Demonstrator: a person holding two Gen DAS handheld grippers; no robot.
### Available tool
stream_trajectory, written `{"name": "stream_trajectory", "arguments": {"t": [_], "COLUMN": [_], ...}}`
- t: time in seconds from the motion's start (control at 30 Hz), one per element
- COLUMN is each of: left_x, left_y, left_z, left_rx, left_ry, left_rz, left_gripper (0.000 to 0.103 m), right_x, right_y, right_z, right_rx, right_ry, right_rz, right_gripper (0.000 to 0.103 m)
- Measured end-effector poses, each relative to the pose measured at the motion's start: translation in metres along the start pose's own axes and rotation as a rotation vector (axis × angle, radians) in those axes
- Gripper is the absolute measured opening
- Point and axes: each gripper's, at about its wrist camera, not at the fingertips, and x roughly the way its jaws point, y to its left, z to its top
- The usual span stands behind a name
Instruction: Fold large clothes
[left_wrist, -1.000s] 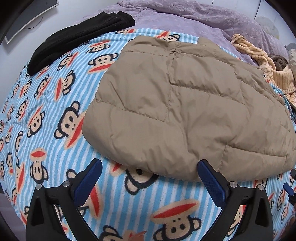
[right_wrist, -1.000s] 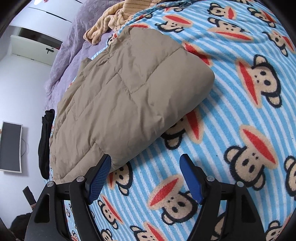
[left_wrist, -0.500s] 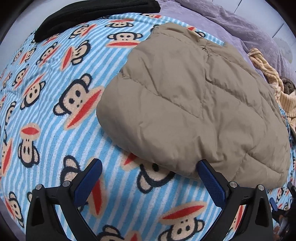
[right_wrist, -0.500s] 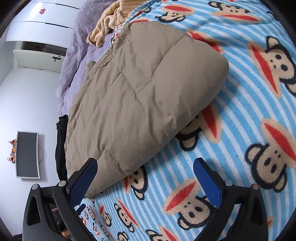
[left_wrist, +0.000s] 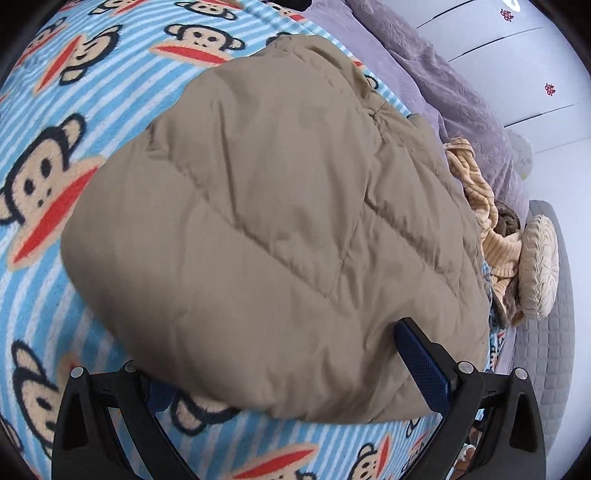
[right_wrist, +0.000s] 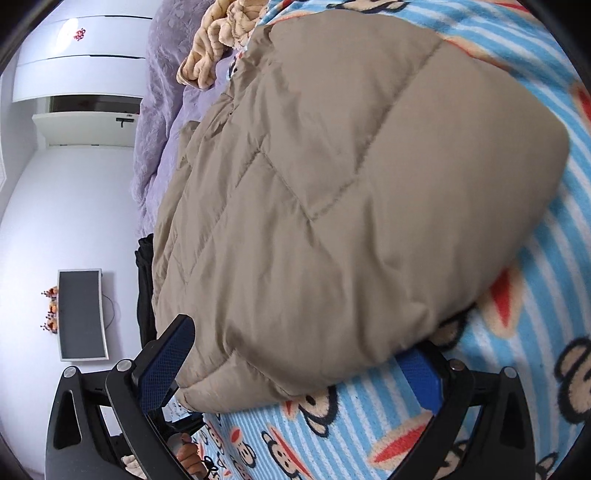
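A folded tan puffer jacket (left_wrist: 266, 206) lies on the blue-striped monkey blanket (left_wrist: 44, 177). My left gripper (left_wrist: 291, 376) is open and straddles the jacket's near edge. Its left finger (left_wrist: 159, 391) is partly tucked beneath the fabric and its right finger (left_wrist: 421, 362) rests against the top. In the right wrist view the same jacket (right_wrist: 351, 192) fills most of the frame. My right gripper (right_wrist: 295, 373) is open around another part of the edge, with its left finger (right_wrist: 166, 365) beside the jacket and its right finger (right_wrist: 421, 376) partly under the overhang.
A purple bedspread (left_wrist: 454, 92) lies beyond the jacket, with a yellow striped garment (left_wrist: 487, 229) and a round cushion (left_wrist: 539, 266) at the right. A black garment (right_wrist: 146, 280) hangs at the bed's far edge. A monitor (right_wrist: 81, 314) and a wardrobe (right_wrist: 81, 70) stand against the walls.
Both grippers have moved forward to the jacket, staying open. Its near edge, which was ahead of the fingertips, now lies between the fingers of each.
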Motion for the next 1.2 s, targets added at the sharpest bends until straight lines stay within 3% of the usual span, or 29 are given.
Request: {"name": "stream_trajectory", "arguments": {"t": [0.23,0.27,0.33,0.4,0.43,0.5,0.6,0.73,0.9,1.2], "left_x": [0.027,0.028,0.025,0.021,0.018,0.011,-0.003,-0.021,-0.045,-0.082], "left_y": [0.003,0.003,0.002,0.002,0.001,-0.004,-0.018,-0.036,-0.041,-0.014], "left_z": [0.017,0.017,0.018,0.02,0.02,0.021,0.019,0.015,0.004,-0.059], "left_rx": [-0.101,-0.116,-0.11,-0.093,-0.082,-0.04,0.068,0.219,0.324,0.341], "left_ry": [-0.018,-0.027,-0.043,-0.048,-0.053,-0.07,-0.104,-0.142,-0.141,-0.091], "left_rz": [-0.03,-0.033,-0.029,-0.043,-0.051,-0.042,0.002,0.047,0.041,0.035], "left_gripper": [0.103,0.099,0.079,0.05,0.046,0.032,0.025,0.023,0.023,0.023], "right_x": [0.033,0.034,0.032,0.031,0.031,0.029,0.023,0.012,-0.008,-0.038], "right_y": [0.002,0.001,-0.002,-0.007,-0.011,-0.014,-0.004,0.005,0.012,0.002], "right_z": [0.017,0.017,0.016,0.015,0.015,0.014,0.01,0.003,-0.02,-0.061], "right_rx": [0.054,0.074,0.111,0.154,0.178,0.214,0.178,0.142,0.111,0.067], "right_ry": [0.031,0.024,0.009,0.004,0.006,-0.004,-0.032,-0.043,-0.045,0.032], "right_rz": [0.046,0.054,0.067,0.048,0.056,0.086,0.077,0.087,0.066,0.011], "right_gripper": [0.103,0.103,0.1,0.072,0.067,0.046,0.032,0.026,0.025,0.025]}}
